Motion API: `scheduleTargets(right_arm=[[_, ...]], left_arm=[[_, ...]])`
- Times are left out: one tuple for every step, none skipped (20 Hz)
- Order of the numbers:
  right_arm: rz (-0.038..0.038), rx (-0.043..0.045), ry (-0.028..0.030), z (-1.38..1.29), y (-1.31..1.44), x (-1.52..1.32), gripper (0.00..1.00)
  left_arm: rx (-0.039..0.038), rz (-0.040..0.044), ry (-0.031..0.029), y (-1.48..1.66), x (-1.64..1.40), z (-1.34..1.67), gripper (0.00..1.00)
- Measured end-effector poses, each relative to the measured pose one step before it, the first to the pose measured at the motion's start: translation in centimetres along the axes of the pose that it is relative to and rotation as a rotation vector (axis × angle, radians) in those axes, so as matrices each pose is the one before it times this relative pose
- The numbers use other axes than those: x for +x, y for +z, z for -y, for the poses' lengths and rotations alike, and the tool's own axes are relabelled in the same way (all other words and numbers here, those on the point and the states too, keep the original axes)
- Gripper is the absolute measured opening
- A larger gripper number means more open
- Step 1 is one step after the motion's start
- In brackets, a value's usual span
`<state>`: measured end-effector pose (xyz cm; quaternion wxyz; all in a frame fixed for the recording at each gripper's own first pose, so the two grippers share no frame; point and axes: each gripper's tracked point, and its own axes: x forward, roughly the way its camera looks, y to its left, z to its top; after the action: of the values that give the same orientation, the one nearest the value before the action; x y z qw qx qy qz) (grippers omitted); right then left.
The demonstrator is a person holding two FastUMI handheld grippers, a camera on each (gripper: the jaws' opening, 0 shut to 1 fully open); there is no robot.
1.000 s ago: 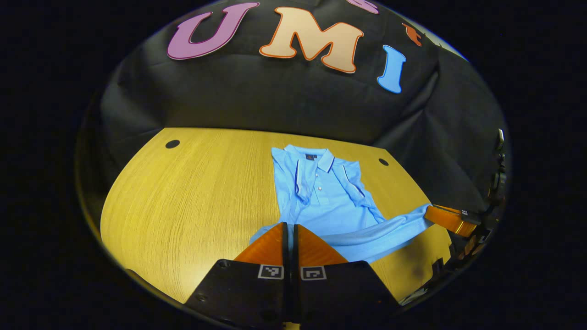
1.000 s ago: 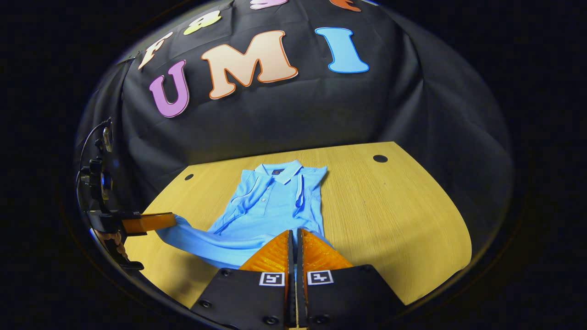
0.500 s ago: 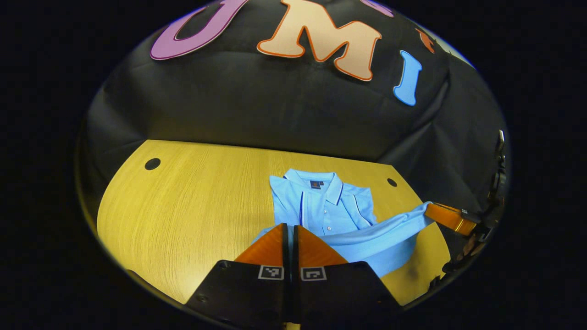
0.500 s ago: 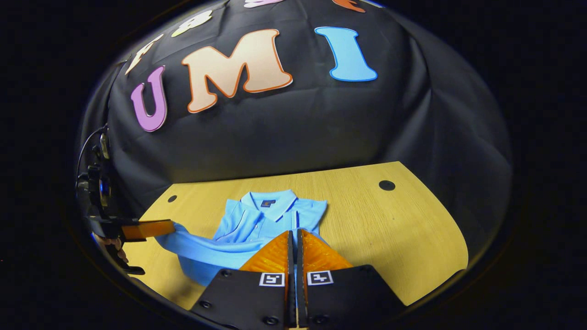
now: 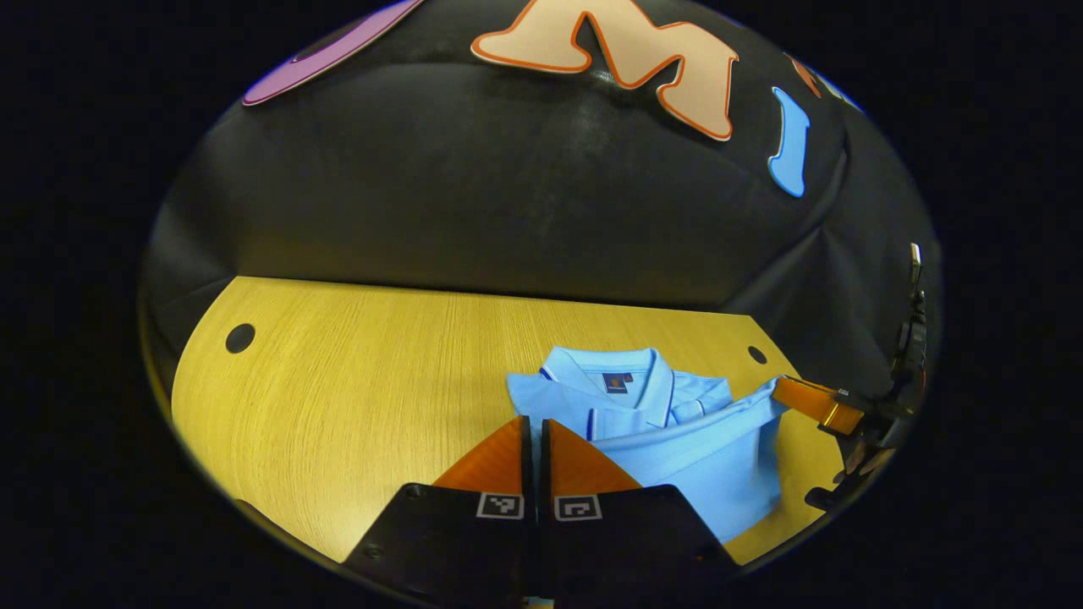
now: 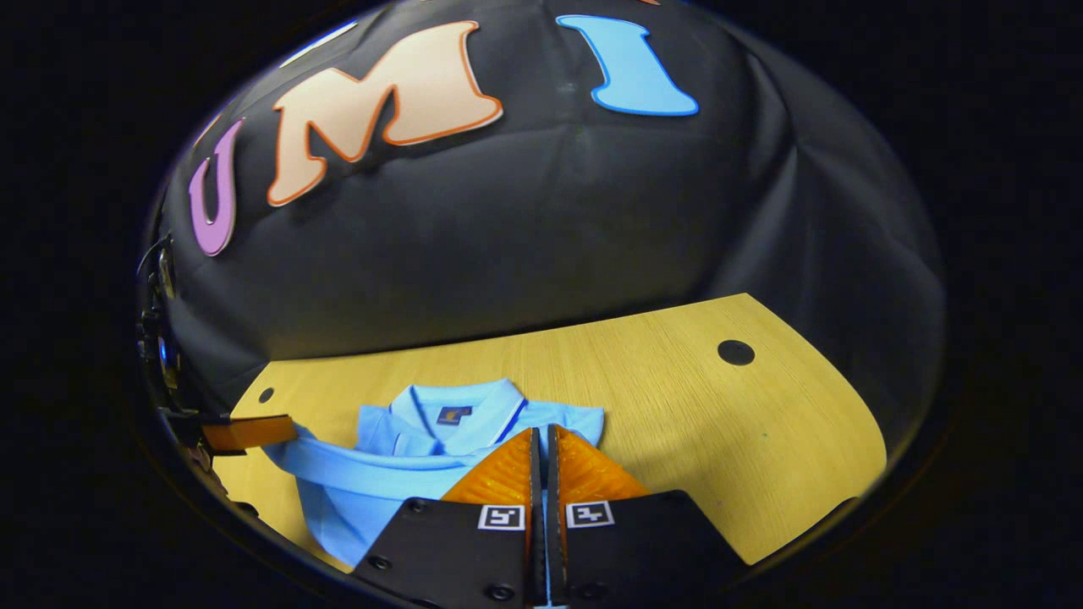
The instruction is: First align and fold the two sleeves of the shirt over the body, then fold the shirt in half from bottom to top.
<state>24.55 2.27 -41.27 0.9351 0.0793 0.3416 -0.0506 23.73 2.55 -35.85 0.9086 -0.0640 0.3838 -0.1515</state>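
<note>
**Hem carried up to the collar**

Wooden tabletop (image 5: 355, 381) carries one blue shirt (image 5: 702, 448), lying toward its far edge. Compared with a second ago, the lifted hem has been brought over the body, nearly to the collar (image 6: 461, 406); the final bottom-to-top fold is judged almost complete. Two grippers are counted: left gripper (image 5: 533, 431) and right gripper (image 6: 541, 444), each clamped on the hem.

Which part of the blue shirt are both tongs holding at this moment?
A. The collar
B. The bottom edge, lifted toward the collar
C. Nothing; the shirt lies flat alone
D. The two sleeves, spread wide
B: the left tongs and the right tongs each pinch the bottom edge of the shirt, raised close to the collar.
</note>
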Motion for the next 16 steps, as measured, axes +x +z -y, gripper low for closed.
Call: scheduleTargets(right_arm=[[0.00175, 0.00605, -0.01037, 0.299, 0.246, 1.09, 0.03], [-0.00351, 0.00419, -0.0152, 0.415, 0.141, 1.135, 0.03], [-0.00851, 0.00265, -0.00868, 0.193, -0.142, 0.526, 0.03], [-0.0084, 0.00179, -0.00971, 0.269, -0.27, 0.858, 0.03], [-0.01159, 0.00124, -0.01084, 0.27, -0.531, 0.692, 0.03], [-0.01504, 0.00115, -0.00572, 0.136, -0.571, 0.477, 0.03], [-0.01582, -0.0057, -0.00421, 0.119, -0.614, 0.48, 0.03], [-0.01194, -0.0163, -0.00023, 0.063, -0.623, 0.081, 0.03], [-0.00121, -0.02551, -0.00632, 0.475, 0.043, -0.514, 0.1], [0.0111, -0.02765, -0.00311, 0.124, 0.289, -0.518, 0.32], [0.02349, -0.02932, -0.01434, 0.101, 0.497, -0.367, 0.55], [0.03111, -0.01599, 0.00956, -0.163, 1.237, -1.398, 0.77], [0.0287, -0.0121, 0.00545, -0.315, 0.379, -0.806, 1.0], [0.02841, -0.00864, 0.00445, -0.152, 0.89, -1.231, 1.0], [0.04207, -0.01094, 0.00354, -0.154, 1.246, -1.629, 0.96], [0.04111, -0.00718, 0.00114, -0.014, 1.271, -1.62, 0.99]], left_arm=[[0.01246, 0.00084, 0.00167, 0.099, 1.069, -0.227, 0.0], [0.01516, 0.00697, 0.00834, 0.152, 0.977, -0.424, 0.0], [0.00887, 0.00169, 0.00641, 0.196, 0.957, -0.343, 0.0], [0.00736, 0.001, 0.00682, 0.087, 0.714, -0.45, 0.0], [0.0078, 0.00113, 0.0105, -0.177, 0.979, -0.44, 0.0], [0.013, -0.00636, 0.00818, -0.32, 0.67, -0.304, 0.0], [0.00992, -0.00516, 0.02072, -0.446, 0.406, -0.602, 0.0], [-0.00549, -0.00242, 0.01262, -0.204, 0.023, -0.279, 0.0], [-0.02403, 0.01224, -0.00841, 0.248, -0.01, 0.24, 0.0], [-0.01611, 0.01147, 0.01472, 0.315, -0.227, 0.038, 0.0], [-0.01798, 0.01078, -0.00359, 0.427, -0.63, -0.005, 0.03], [-0.01484, 0.0131, -0.01264, 0.472, -0.948, 0.576, 0.35], [-0.00583, 0.02798, 0.00865, 0.91, -0.765, 0.152, 0.68], [0.00498, 0.03893, 0.00766, 2.16, -2.588, 0.102, 1.0], [0.01143, 0.03742, 0.01484, 0.534, 0.0, -0.024, 0.99], [0.01299, 0.03489, 0.0079, 1.436, -1.416, 0.253, 0.96]])
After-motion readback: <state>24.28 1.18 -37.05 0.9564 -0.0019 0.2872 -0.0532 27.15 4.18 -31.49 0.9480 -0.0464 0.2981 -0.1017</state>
